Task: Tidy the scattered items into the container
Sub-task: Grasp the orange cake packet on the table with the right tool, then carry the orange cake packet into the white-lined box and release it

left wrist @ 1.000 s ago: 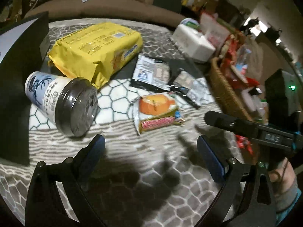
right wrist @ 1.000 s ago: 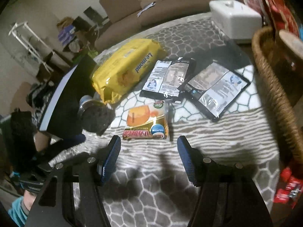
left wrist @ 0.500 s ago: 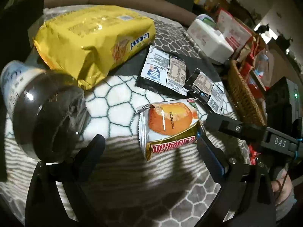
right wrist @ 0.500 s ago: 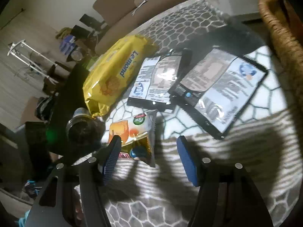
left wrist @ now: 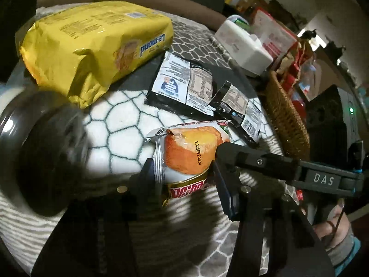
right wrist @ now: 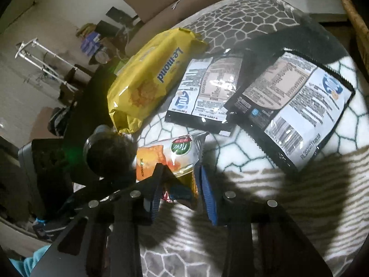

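Observation:
An orange snack packet lies on the patterned blanket, and both grippers are on it. My left gripper is closing, its blue pads pressing the packet's near end from both sides. My right gripper is closing too, pinching the same packet at its lower corner. One of its fingers reaches in from the right in the left wrist view. The wicker basket stands to the right with red packets inside. Its rim shows at the top right of the right wrist view.
A yellow biscuit pack lies at the back left and two black sachets in the middle. A cup with a dark lid lies on its side close by on the left. A white box sits behind the basket.
Both grippers came down and forward onto the orange snack packet and narrowed their jaws around it. The packet's near end is now crumpled between the pads.

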`<act>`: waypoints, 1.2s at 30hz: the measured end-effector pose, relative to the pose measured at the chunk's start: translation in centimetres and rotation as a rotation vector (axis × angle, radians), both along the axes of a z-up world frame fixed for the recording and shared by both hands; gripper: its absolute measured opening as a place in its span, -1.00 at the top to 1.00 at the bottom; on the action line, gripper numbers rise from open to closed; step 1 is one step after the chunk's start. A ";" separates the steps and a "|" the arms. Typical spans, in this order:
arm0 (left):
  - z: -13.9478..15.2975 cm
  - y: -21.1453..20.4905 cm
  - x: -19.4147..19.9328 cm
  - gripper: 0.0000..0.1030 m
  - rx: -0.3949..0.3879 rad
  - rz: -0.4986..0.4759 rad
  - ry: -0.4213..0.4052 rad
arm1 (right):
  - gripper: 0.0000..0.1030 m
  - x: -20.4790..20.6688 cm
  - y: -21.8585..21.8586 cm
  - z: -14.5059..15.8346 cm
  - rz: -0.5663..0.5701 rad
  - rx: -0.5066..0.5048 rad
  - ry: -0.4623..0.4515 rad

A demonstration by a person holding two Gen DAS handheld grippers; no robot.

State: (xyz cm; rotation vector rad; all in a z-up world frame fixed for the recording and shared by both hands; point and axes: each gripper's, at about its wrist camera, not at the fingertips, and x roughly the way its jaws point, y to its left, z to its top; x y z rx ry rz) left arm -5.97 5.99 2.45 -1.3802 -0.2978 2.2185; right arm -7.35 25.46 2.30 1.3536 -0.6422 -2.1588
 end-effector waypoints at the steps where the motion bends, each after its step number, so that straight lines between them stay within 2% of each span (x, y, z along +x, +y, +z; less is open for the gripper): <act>1: 0.0 0.0 0.0 0.08 0.010 -0.001 -0.001 | 0.34 0.0 0.0 0.0 -0.001 -0.006 -0.002; 6: -0.4 -0.4 -0.3 0.08 0.039 0.013 -0.025 | 0.34 0.2 -0.1 0.2 0.005 -0.004 0.000; 9: -0.6 -0.6 -0.6 0.00 0.047 0.035 -0.031 | 0.34 0.2 -0.1 0.1 0.005 0.004 -0.006; 15: -0.5 -0.5 -0.7 0.07 0.061 0.031 -0.047 | 0.34 0.3 -0.1 0.3 0.004 -0.011 -0.003; 24: 1.2 -1.2 0.2 0.07 0.078 0.027 -0.034 | 0.34 1.7 -0.7 2.0 0.042 -0.021 0.042; 28: 3.7 -1.6 1.1 0.07 0.081 0.000 -0.007 | 0.34 3.2 -1.0 4.8 0.063 -0.022 0.098; 36: 11.8 -4.9 2.3 0.07 0.069 -0.023 0.098 | 0.34 4.7 -4.7 12.6 0.135 0.001 0.212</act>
